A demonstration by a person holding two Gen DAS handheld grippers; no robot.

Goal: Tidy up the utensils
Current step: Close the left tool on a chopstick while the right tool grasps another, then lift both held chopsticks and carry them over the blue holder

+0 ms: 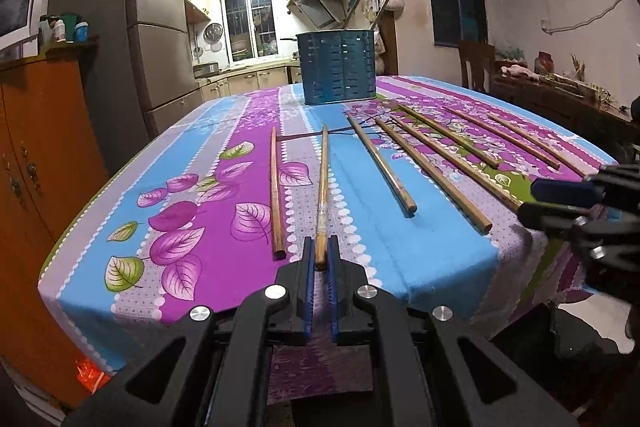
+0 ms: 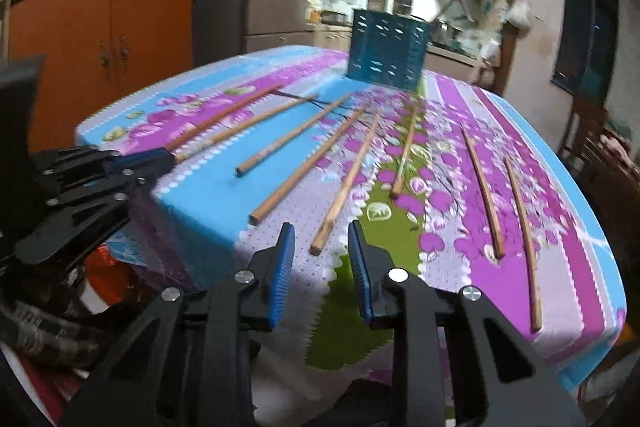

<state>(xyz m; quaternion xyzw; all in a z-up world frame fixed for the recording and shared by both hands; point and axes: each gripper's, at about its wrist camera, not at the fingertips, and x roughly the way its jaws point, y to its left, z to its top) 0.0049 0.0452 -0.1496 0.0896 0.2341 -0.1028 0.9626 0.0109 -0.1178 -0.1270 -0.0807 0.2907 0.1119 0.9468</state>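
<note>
Several wooden chopsticks lie fanned out on the flowered tablecloth point(image 1: 192, 187). A blue perforated utensil holder point(image 1: 340, 73) point(image 2: 386, 49) stands upright at the far end. My left gripper point(image 1: 320, 247) point(image 2: 166, 155) is shut on the near end of the second chopstick from the left point(image 1: 323, 187); that chopstick still rests on the cloth. My right gripper point(image 2: 320, 229) point(image 1: 528, 198) hovers at the near table edge. Its blue pads point(image 2: 285, 247) stand apart on either side of another chopstick's near tip point(image 2: 320, 243) without touching it.
The table's near edge drops off just under both grippers. An orange cabinet point(image 1: 36, 147) stands left of the table, with a fridge point(image 1: 160, 47) behind it. A wooden chair point(image 1: 476, 63) and a cluttered side table point(image 1: 560, 87) are to the right.
</note>
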